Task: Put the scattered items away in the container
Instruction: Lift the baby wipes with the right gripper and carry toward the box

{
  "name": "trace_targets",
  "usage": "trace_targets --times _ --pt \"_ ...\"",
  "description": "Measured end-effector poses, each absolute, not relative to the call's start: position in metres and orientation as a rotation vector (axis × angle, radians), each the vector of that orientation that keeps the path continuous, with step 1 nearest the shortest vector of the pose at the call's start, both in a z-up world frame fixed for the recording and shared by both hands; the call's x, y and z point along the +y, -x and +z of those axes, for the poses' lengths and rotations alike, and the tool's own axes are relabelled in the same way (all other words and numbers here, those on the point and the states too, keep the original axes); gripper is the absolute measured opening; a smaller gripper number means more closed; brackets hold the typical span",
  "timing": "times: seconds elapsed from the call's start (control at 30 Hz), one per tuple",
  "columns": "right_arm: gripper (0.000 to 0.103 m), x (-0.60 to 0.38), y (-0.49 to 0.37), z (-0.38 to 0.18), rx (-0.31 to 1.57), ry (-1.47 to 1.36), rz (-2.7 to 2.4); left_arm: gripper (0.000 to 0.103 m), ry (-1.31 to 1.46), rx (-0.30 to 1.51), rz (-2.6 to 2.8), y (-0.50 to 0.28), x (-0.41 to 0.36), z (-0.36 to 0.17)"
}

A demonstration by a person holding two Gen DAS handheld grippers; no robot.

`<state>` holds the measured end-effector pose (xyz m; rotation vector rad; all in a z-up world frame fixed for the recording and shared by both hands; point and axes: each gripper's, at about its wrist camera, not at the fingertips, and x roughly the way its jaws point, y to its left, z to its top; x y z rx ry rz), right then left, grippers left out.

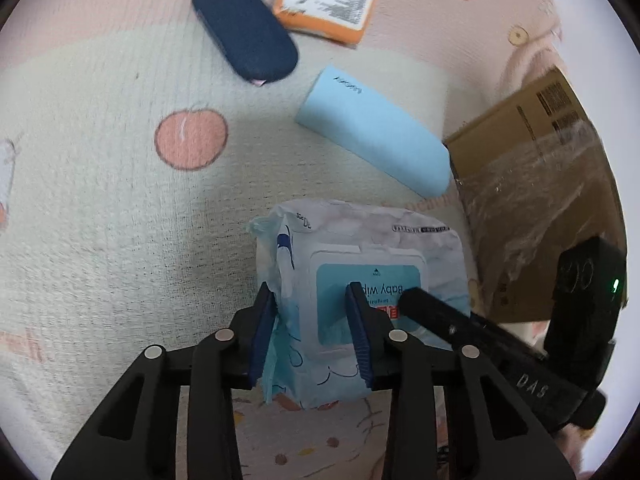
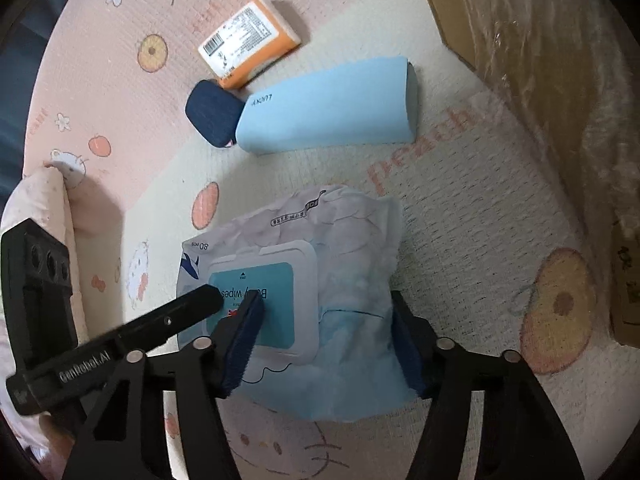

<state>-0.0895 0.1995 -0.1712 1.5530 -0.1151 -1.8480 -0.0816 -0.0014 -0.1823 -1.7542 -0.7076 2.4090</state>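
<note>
A white and blue baby wipes pack (image 1: 360, 240) lies on the mat just left of the cardboard box (image 1: 532, 184), which is wrapped in clear film. My left gripper (image 1: 312, 328) is shut on the pack's left end, one pad on its crumpled side and one on the lid. My right gripper (image 2: 326, 340) pinches the same pack (image 2: 352, 240) across its right part, one pad on the lid and one on the far side. Farther off lie a light blue pouch (image 1: 374, 132), a navy case (image 1: 245, 30) and an orange packet (image 1: 326, 2).
Everything rests on a pink and cream cartoon-print mat (image 1: 100, 200). The box's wall (image 2: 540, 40) fills the right edge of the right wrist view. A pale cushion (image 2: 44, 208) sits at that view's left. The other gripper's black finger (image 2: 180, 316) crosses the pack's lid.
</note>
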Motion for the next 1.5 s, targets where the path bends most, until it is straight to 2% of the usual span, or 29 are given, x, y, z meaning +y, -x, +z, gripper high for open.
trace_targets --times 0.23,0.63,0.83,1.1,1.3,1.5 --pt "0.056 0.202 0.08 -0.113 -0.024 -1.347 -1.93 0.037 1.612 -0.857 2.437 0.067 -0.007 -0.144" --pt "0.055 0.231 0.084 0.03 -0.08 -0.981 -2.119 0.037 1.194 -0.739 2.573 0.08 0.02 -0.007" --pt "0.055 0.276 0.1 0.083 -0.079 -0.893 -2.248 0.037 1.081 -0.673 2.495 0.109 0.07 0.024" --pt "0.055 0.345 0.161 0.082 -0.154 -0.972 -2.311 0.037 1.101 -0.542 2.403 0.168 0.153 0.036" --pt "0.055 0.378 0.213 0.066 -0.231 -1.07 -2.309 0.037 1.163 -0.556 2.358 0.213 0.196 0.024" --pt "0.055 0.376 0.245 0.056 -0.204 -1.13 -2.234 0.037 1.209 -0.584 2.368 0.233 0.209 0.013"
